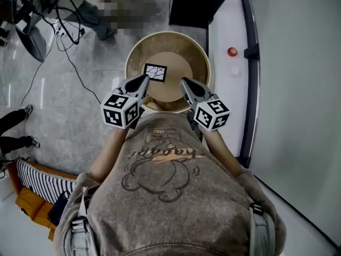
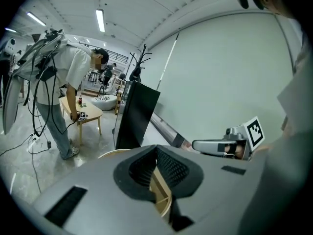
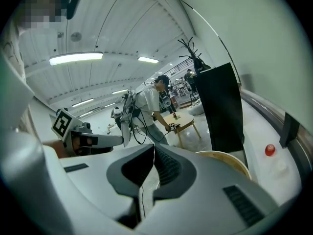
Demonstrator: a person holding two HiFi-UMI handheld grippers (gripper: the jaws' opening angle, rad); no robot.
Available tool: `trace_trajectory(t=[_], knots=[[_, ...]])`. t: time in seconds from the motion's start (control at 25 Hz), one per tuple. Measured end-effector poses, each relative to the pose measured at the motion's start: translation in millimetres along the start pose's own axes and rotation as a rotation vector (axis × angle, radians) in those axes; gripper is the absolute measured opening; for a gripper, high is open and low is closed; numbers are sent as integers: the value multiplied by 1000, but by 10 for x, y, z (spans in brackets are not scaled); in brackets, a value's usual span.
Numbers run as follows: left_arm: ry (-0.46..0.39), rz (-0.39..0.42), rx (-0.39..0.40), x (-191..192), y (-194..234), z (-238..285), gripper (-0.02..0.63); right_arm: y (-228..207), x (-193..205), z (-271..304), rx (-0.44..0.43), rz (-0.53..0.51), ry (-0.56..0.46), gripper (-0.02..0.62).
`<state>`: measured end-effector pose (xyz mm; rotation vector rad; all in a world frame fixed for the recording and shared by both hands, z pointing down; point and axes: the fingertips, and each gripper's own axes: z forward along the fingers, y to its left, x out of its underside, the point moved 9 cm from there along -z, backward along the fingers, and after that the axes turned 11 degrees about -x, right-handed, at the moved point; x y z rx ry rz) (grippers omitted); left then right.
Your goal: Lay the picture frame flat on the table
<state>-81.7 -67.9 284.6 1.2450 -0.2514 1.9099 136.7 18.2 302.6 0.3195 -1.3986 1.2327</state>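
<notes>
A small black picture frame (image 1: 155,72) with a white cracked-pattern picture sits near the middle of the round wooden table (image 1: 139,47). From above I cannot tell whether it stands or lies flat. My left gripper (image 1: 145,78) points at the frame from its lower left, just short of it, jaws shut and empty. My right gripper (image 1: 184,81) is to the frame's right, apart from it, also shut and empty. In the left gripper view the pads (image 2: 164,163) meet, and the right gripper (image 2: 215,146) shows beside it. The right gripper view shows shut pads (image 3: 164,165) and the left gripper (image 3: 93,140).
A tall black panel (image 1: 197,4) stands behind the table. A white ledge with a red knob (image 1: 232,52) runs along the right wall. Cables (image 1: 64,36) trail over the floor at left. A person (image 2: 63,92) stands at a small wooden table (image 2: 85,114) farther back.
</notes>
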Motion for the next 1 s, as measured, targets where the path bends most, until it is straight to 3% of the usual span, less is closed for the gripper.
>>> trace_trajectory(t=[0.8, 1.0], knots=[[7, -4, -35, 182, 1, -52, 18, 2, 135, 39, -44, -22, 8, 20], [19, -12, -36, 9, 13, -143, 18, 106, -48, 52, -40, -20, 16, 20]])
